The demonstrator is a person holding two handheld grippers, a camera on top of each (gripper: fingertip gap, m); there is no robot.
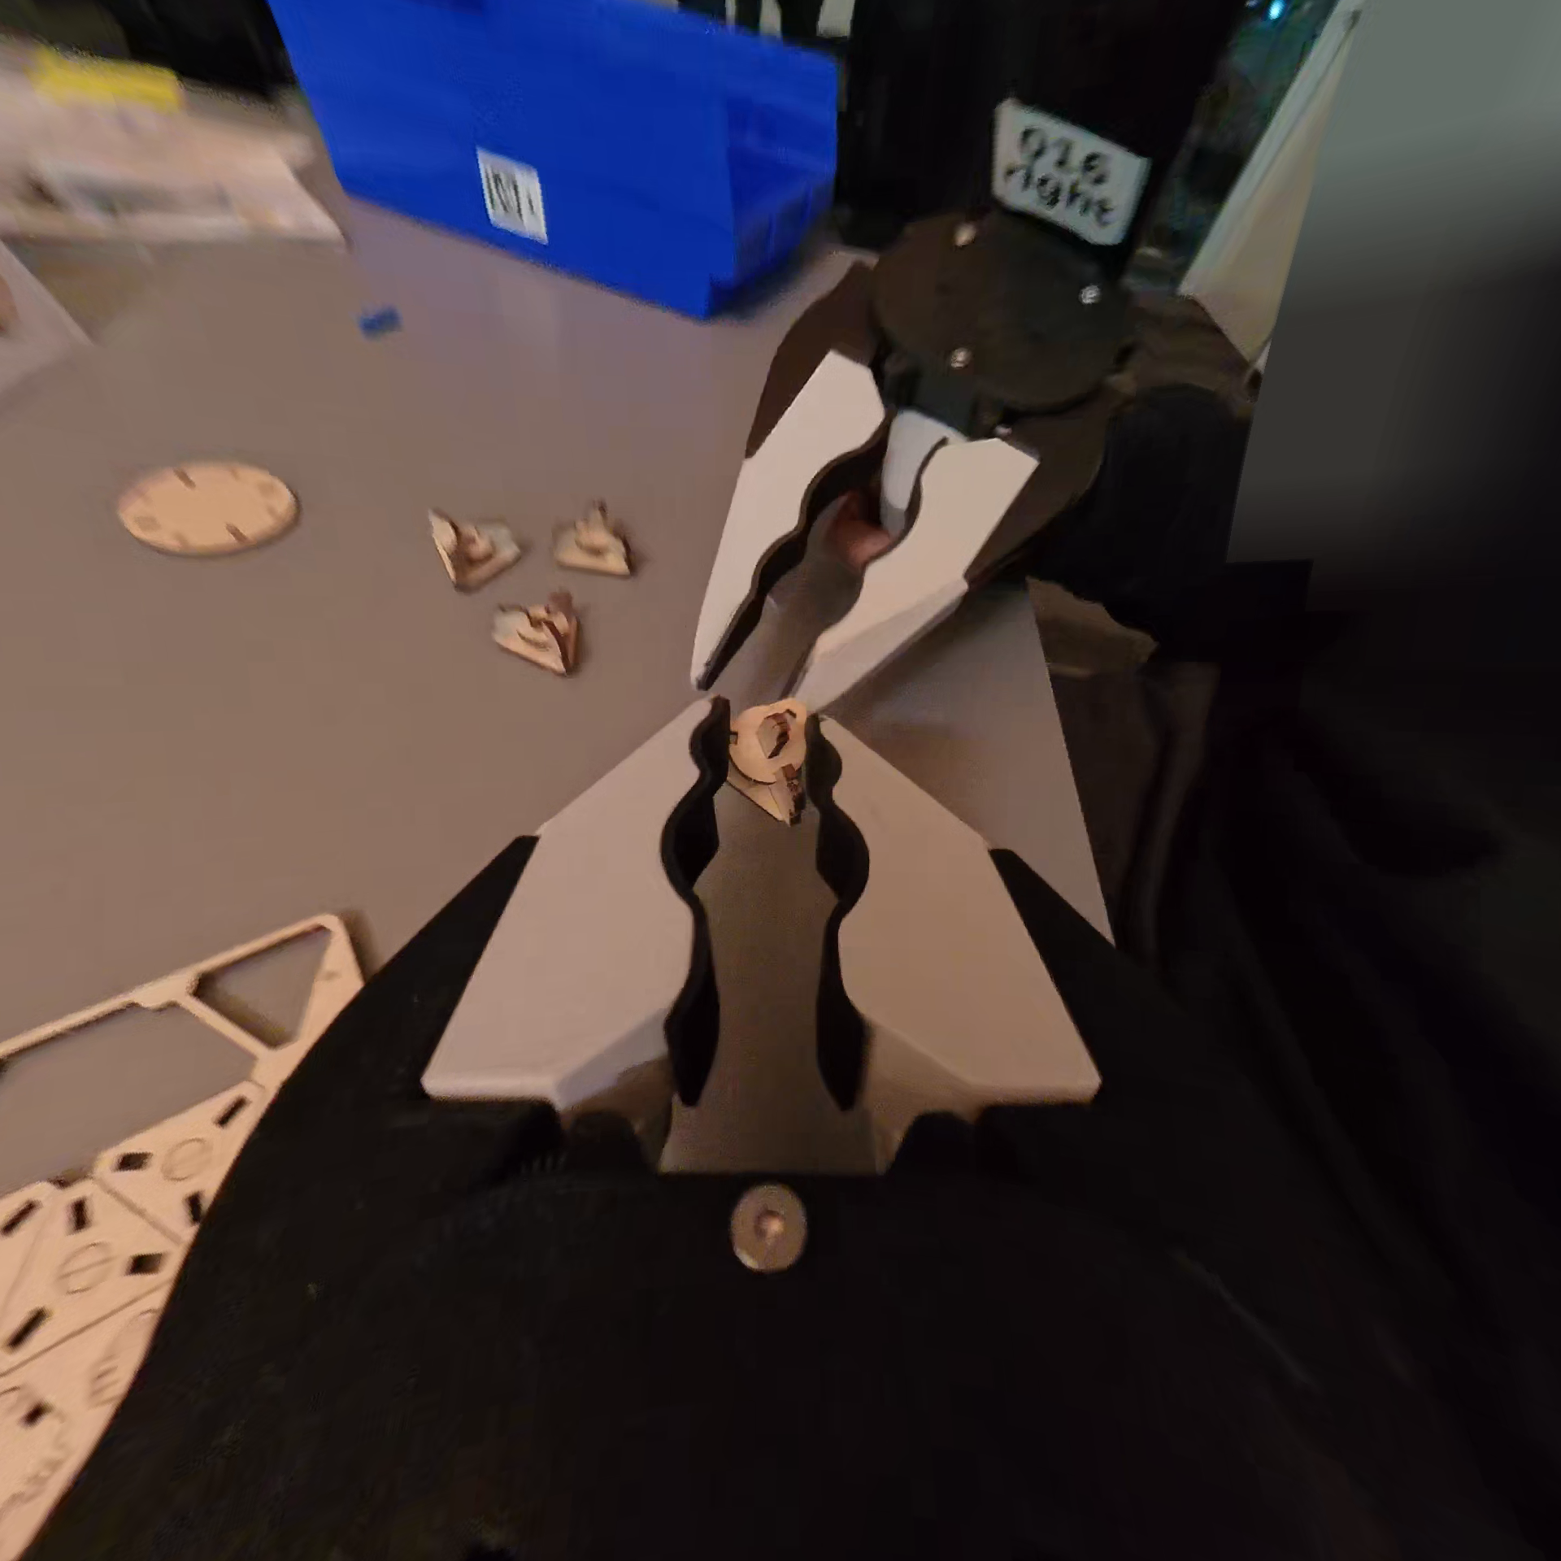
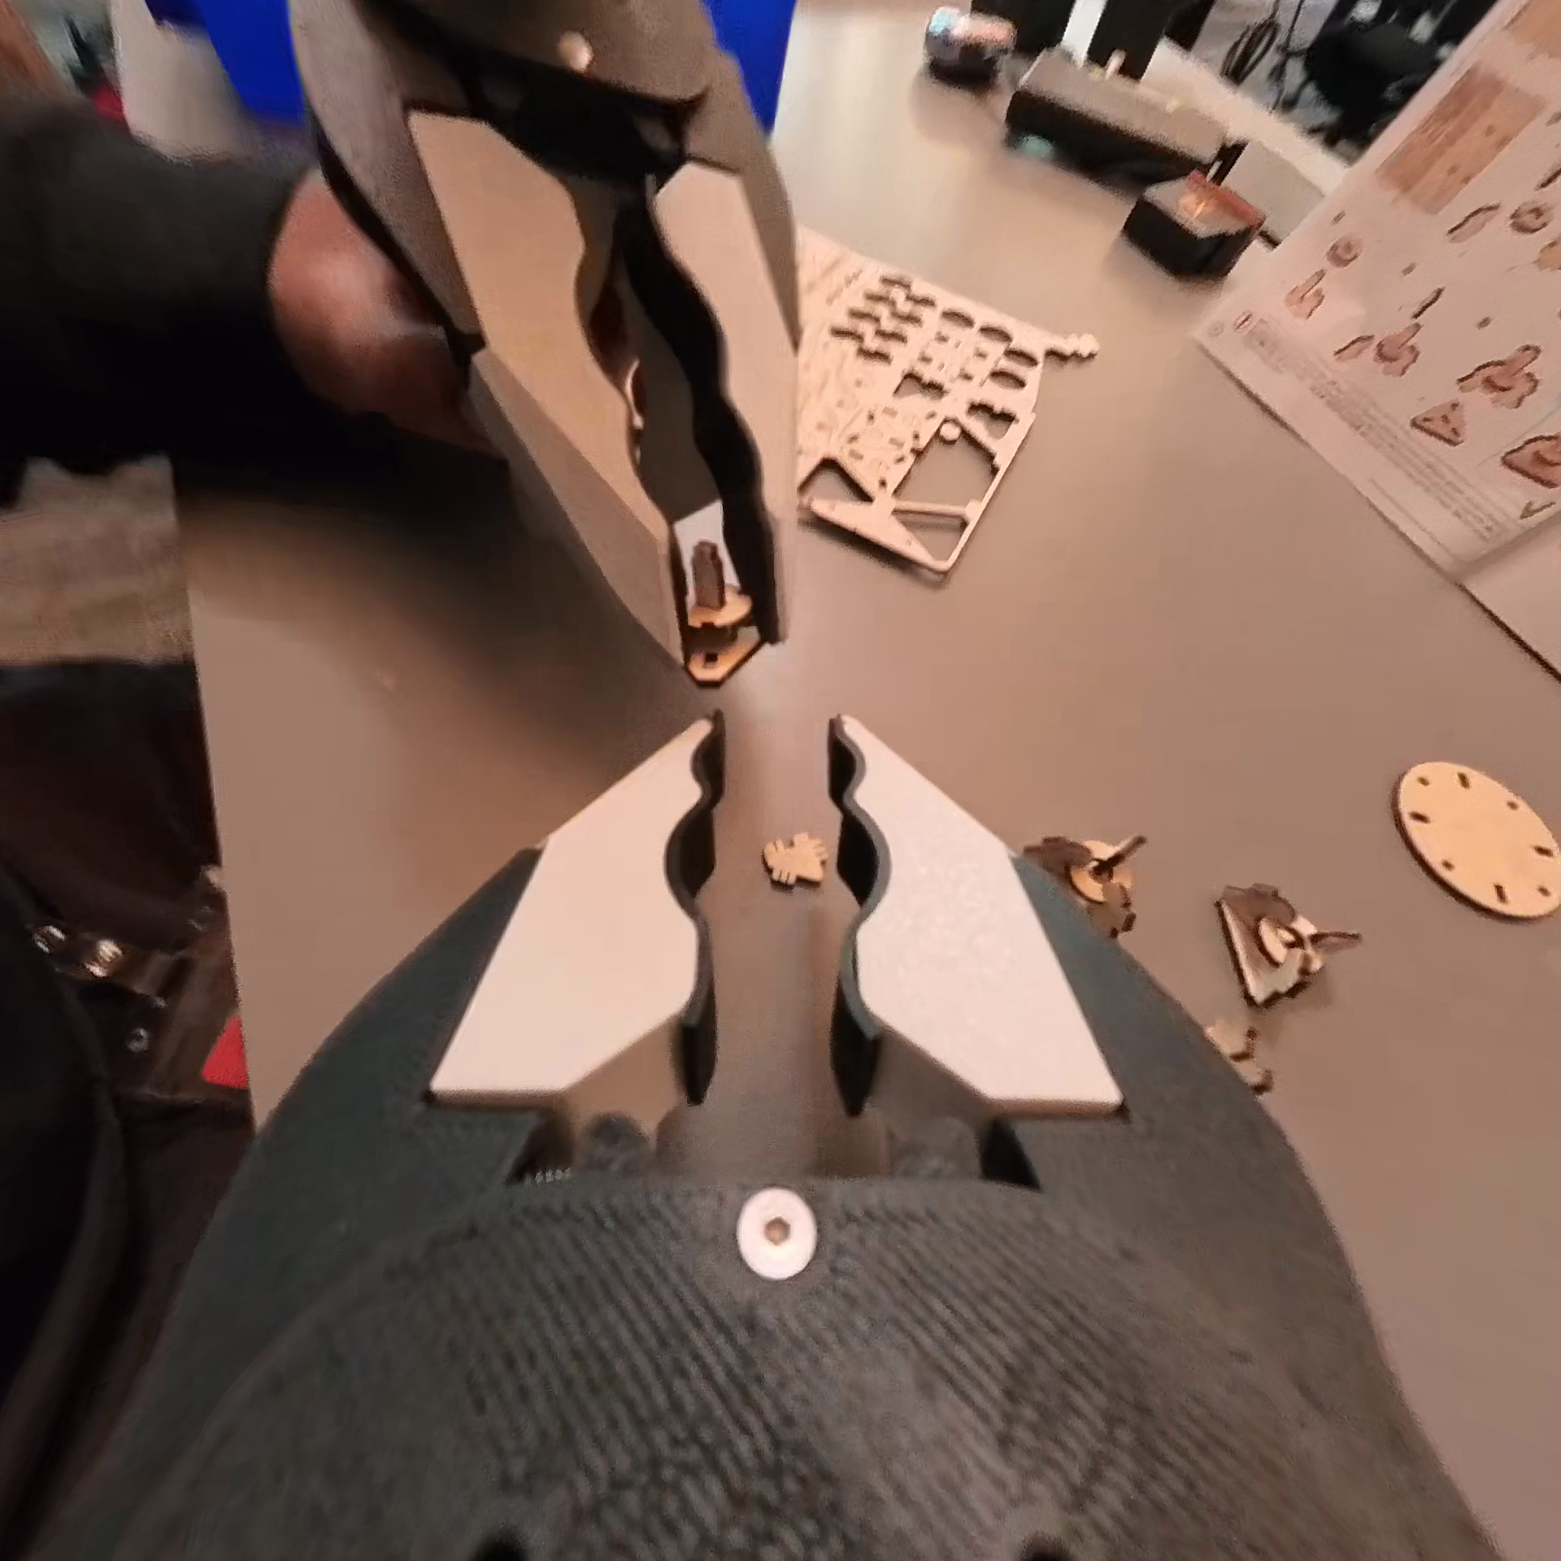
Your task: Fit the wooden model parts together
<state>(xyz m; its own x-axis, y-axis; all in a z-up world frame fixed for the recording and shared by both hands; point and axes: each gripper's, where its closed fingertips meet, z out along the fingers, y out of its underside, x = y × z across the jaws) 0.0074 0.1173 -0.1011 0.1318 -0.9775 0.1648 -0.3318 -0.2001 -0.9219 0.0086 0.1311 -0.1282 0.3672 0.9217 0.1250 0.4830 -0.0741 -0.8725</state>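
My left gripper [image 1: 767,726] is shut on a small wooden assembly [image 1: 770,756], a round disc on a pointed base with a peg, pinched between its fingertips above the grey table [image 1: 338,760]. In the right wrist view the left gripper [image 2: 726,646] comes down from the top with the same assembly [image 2: 714,629] between its tips. My right gripper [image 2: 777,731] is open and empty, its tips just short of the left gripper's. It faces the left one in the left wrist view [image 1: 752,684]. A small leaf-shaped wooden piece [image 2: 794,860] lies on the table under the right gripper's gap.
Three small wooden assemblies [image 1: 524,574] and a round slotted disc [image 1: 207,507] lie to the left. Punched wooden sheets [image 1: 110,1225] [image 2: 912,405], a blue bin [image 1: 591,144], an instruction sheet [image 2: 1436,296] and black boxes [image 2: 1191,220] surround them. The table edge [image 1: 1073,760] is close on the right. Less than 4 cm separates the two grippers' tips. From the right gripper's tips to the small leaf-shaped wooden piece [image 2: 794,860] is close to 4 cm.
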